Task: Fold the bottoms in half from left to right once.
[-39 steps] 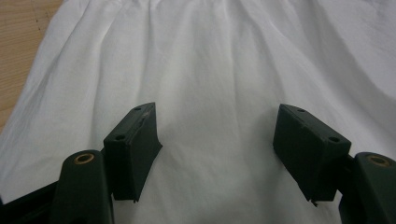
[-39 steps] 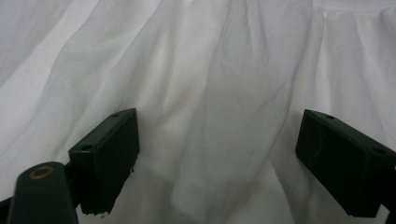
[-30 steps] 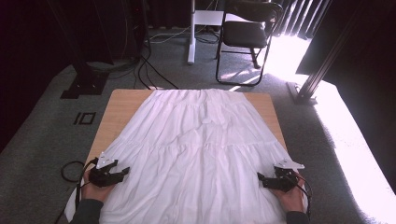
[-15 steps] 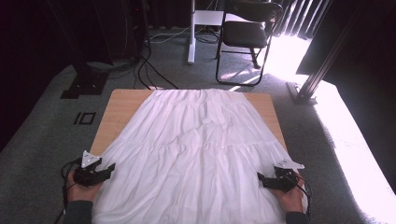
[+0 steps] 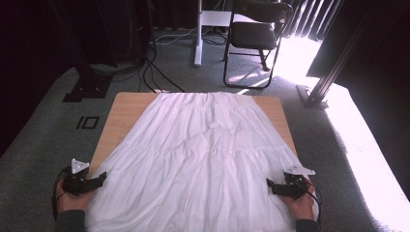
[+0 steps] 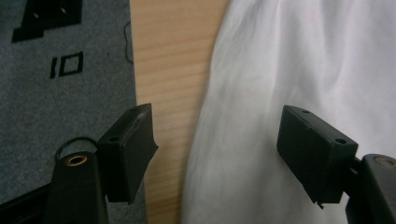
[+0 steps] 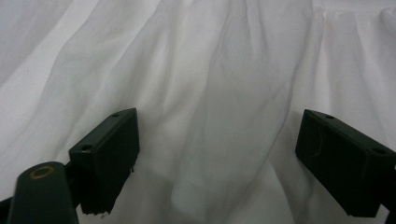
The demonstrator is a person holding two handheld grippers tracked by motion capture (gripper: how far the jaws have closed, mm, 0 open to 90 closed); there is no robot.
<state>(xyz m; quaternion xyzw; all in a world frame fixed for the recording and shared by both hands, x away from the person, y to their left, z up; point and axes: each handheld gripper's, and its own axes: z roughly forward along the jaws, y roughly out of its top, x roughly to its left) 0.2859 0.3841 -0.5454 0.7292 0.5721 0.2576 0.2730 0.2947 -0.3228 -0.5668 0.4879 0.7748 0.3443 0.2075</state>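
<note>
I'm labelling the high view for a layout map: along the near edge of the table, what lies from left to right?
Left gripper → white skirt → right gripper.

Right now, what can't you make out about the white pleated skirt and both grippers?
- White pleated skirt: near hem cut off by the high view's bottom edge.
- Light wooden table: mostly covered by the skirt.
- Left gripper: jaws have just been opening, nothing clamped; skirt edge lies below them.
- Right gripper: open; fabric contact unclear.
</note>
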